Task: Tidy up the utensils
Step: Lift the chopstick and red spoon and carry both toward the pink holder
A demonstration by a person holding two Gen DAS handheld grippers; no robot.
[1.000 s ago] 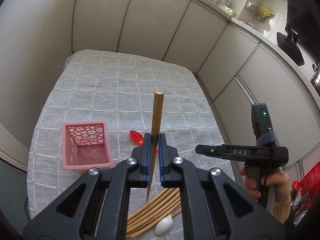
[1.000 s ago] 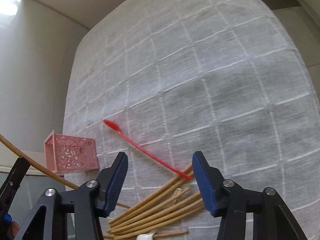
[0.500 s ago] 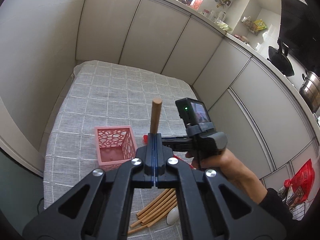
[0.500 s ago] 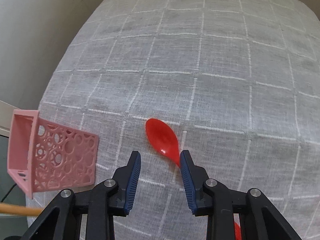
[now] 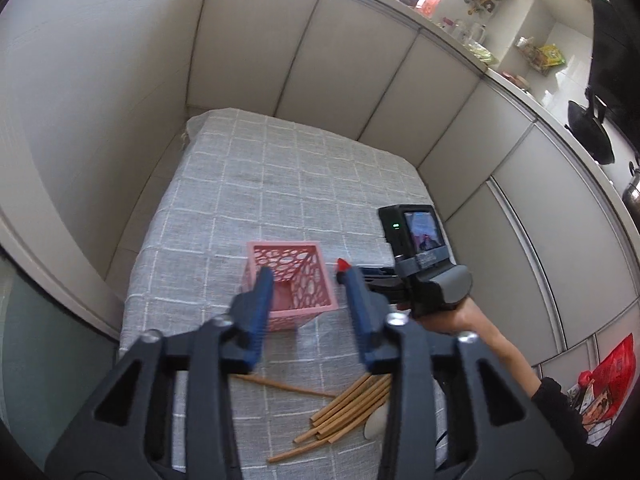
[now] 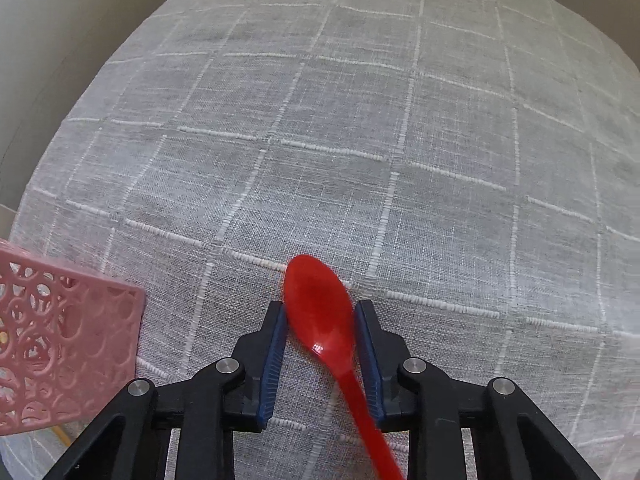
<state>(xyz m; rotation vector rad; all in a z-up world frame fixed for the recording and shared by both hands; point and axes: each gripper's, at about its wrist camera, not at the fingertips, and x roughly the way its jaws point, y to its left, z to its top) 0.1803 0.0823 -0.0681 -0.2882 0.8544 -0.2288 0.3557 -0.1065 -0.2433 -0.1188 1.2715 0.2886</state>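
A pink perforated basket (image 5: 290,280) stands on the grey checked cloth; its side shows at the left of the right wrist view (image 6: 60,356). My left gripper (image 5: 306,280) is open and empty, held above the basket. A loose wooden chopstick (image 5: 284,386) lies on the cloth in front of the basket. My right gripper (image 6: 320,316) is low over the cloth, its jaws close around the bowl of a red plastic spoon (image 6: 324,316); whether the pads touch it is unclear. The spoon tip also shows in the left wrist view (image 5: 342,265).
A bundle of several wooden chopsticks (image 5: 344,412) and a white spoon (image 5: 376,420) lie near the cloth's front edge. Grey panel walls (image 5: 280,60) surround the table (image 5: 280,168) on the left, back and right.
My left gripper has opened and the chopstick it held now lies on the cloth in front of the basket. My right gripper has moved forward and closed in around the red spoon's bowl.
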